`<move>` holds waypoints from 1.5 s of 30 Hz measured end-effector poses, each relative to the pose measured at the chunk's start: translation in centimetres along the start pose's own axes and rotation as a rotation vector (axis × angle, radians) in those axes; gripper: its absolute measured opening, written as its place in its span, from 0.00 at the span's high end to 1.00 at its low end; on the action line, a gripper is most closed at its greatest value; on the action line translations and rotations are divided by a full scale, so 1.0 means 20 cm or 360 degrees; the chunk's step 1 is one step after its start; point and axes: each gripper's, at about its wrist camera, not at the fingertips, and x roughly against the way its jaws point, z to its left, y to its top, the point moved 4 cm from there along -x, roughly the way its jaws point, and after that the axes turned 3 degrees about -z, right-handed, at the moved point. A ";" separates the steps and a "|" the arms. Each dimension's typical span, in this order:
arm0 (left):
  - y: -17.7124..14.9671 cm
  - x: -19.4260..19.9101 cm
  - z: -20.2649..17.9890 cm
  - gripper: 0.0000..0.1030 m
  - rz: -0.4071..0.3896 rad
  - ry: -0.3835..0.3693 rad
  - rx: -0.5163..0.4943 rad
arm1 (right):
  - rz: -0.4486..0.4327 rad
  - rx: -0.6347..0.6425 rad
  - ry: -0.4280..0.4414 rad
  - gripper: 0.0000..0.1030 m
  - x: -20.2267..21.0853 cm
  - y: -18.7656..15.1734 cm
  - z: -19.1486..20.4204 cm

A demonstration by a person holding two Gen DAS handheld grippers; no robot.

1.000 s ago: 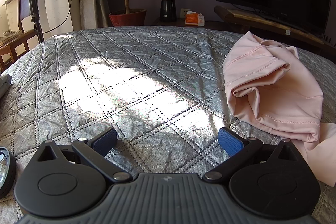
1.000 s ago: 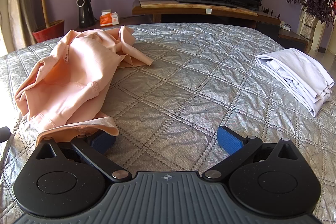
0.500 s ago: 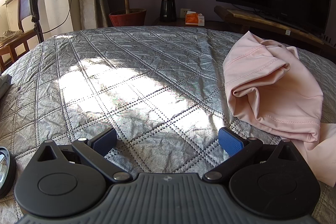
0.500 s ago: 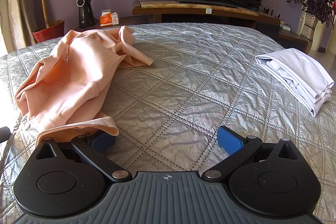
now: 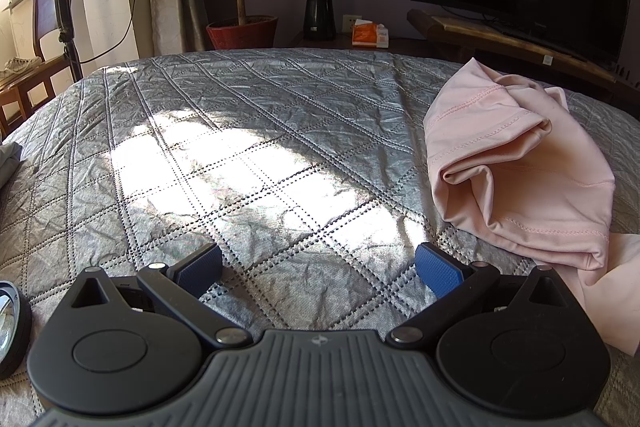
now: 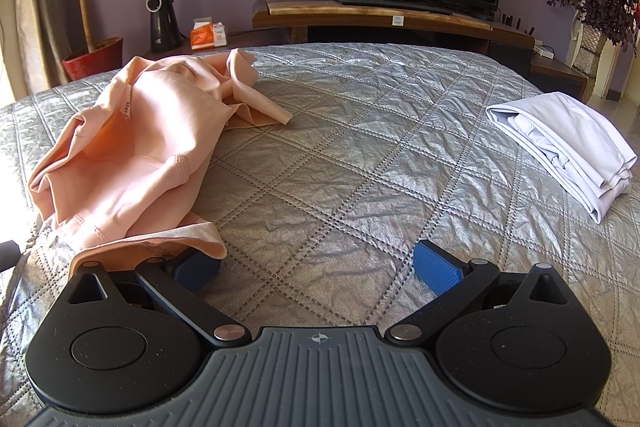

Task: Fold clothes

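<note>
Nothing moves since a second ago. Our left gripper [image 5: 318, 263] and right gripper [image 6: 318, 263] sit low on the grey quilted bedspread [image 6: 360, 155], fingers wide, holding nothing. The crumpled pink cotton garment [image 6: 132, 155] lies between them. A folded white garment [image 6: 568, 143] lies far right of it. We think the pink one needs spreading flat next.
</note>
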 end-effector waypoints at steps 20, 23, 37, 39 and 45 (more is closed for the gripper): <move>0.03 1.06 -0.03 0.01 0.0164 -0.0209 -0.0087 | 0.0167 -0.0068 -0.0062 0.00 1.13 0.00 0.00; 0.01 1.22 -0.01 0.01 0.0226 -0.0215 -0.0083 | 0.0182 -0.0163 -0.0040 0.00 1.32 -0.06 -0.05; -0.11 1.66 -0.06 0.01 0.0113 -0.0274 -0.0193 | 0.0028 -0.0081 -0.0078 0.00 1.78 -0.12 -0.08; -0.10 1.69 -0.06 0.01 0.0094 -0.0277 -0.0184 | 0.0009 -0.0076 -0.0077 0.00 1.81 -0.12 -0.08; -0.08 1.78 -0.05 0.01 0.0052 -0.0268 -0.0176 | -0.0029 -0.0034 -0.0078 0.00 1.89 -0.12 -0.06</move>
